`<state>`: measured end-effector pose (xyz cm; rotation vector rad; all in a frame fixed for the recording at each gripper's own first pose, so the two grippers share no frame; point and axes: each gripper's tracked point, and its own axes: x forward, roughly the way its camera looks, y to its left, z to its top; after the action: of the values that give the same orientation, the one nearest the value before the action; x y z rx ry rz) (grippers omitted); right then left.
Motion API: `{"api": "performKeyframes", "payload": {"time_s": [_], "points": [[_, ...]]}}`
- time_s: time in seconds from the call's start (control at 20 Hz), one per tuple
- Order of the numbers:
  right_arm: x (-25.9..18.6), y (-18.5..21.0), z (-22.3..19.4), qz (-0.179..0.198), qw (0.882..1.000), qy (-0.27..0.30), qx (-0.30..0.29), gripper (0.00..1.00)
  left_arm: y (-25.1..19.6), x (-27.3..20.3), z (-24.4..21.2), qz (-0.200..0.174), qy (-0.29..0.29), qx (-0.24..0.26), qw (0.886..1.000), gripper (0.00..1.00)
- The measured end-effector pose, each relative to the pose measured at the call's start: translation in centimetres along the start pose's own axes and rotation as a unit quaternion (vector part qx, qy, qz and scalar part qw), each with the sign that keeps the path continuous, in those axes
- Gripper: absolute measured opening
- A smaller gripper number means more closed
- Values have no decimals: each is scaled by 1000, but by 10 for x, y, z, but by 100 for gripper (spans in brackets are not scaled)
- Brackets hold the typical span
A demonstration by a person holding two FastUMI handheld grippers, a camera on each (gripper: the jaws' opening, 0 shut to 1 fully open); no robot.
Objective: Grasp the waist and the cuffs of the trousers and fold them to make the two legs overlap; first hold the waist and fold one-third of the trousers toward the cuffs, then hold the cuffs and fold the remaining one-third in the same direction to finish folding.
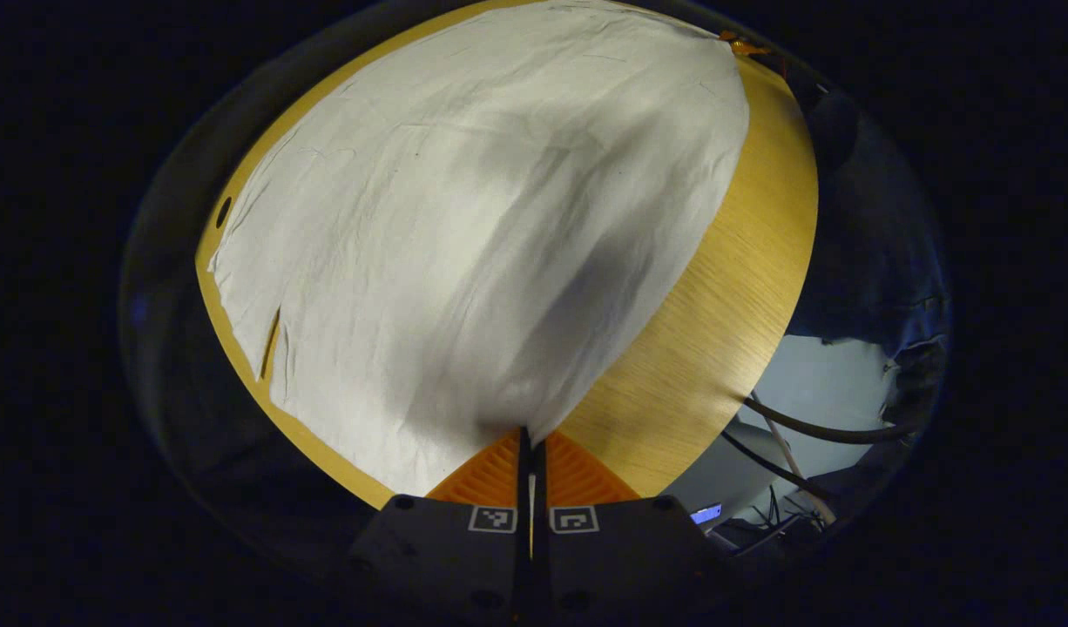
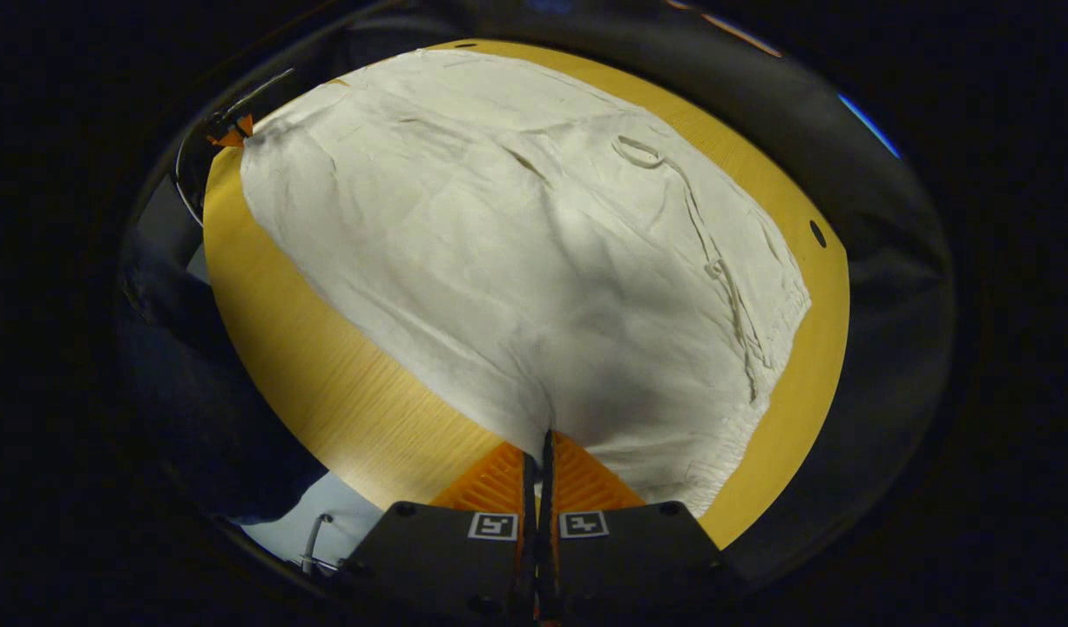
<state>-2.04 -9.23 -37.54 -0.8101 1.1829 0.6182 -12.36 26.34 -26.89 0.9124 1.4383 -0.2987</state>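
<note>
In the left gripper view our left tongs [image 1: 530, 440] sit at 6 o'clock with the two fingers drawn together, and the pale cloth of the trousers [image 1: 464, 235] runs right down into the seam between them, so we judge them clamped on a thin edge of fabric. In the right gripper view the right tongs [image 2: 541, 442] look the same at 6 o'clock: fingers pressed together with the trousers [image 2: 534, 261] pinched at the tips. Far off at 10 o'clock in that view we see the other tongs at the opposite corner of the garment.

From both pinch points the trousers spread up and outward over most of the wooden tabletop [image 1: 726, 305], lying flat with shallow wrinkles. A drawstring [image 2: 717, 261] trails toward 3 o'clock in the right gripper view, which suggests the waist is on that side. Bare tabletop [image 2: 307, 348] shows along the near edge toward 8 o'clock.

We judge the cloth light, soft and limp: it will sag and drag between our two holds, so both corners need lifting together and keeping taut. Holds belong on the hems at the outer corners, gripping all layers, or the lower layer will slip behind
</note>
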Motion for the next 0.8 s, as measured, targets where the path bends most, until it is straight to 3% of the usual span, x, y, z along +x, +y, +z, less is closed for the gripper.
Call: {"api": "performKeyframes", "payload": {"time_s": [0.1, 0.2, 0.4, 0.6, 0.8], "points": [[-11, -6, 7, -6, 1000, -18, 16, 7, 11, -9, 5, 10, -5, 4, 1000, 0], [-21, -14, 18, -16, 999, -34, 40, 0, 31, -20, 10, 28, -10, 7, 1000, 0], [-41, -36, 56, -42, 988, -93, 112, 3, 100, -52, 39, 97, -18, 25, 995, 0], [-56, -68, 95, -77, 973, -151, 158, 3, 177, -77, 95, 170, -39, 31, 984, 0], [-63, -109, 128, -104, 946, -200, 232, 3, 248, -72, 167, 227, -96, -8, 969, 0]]}}
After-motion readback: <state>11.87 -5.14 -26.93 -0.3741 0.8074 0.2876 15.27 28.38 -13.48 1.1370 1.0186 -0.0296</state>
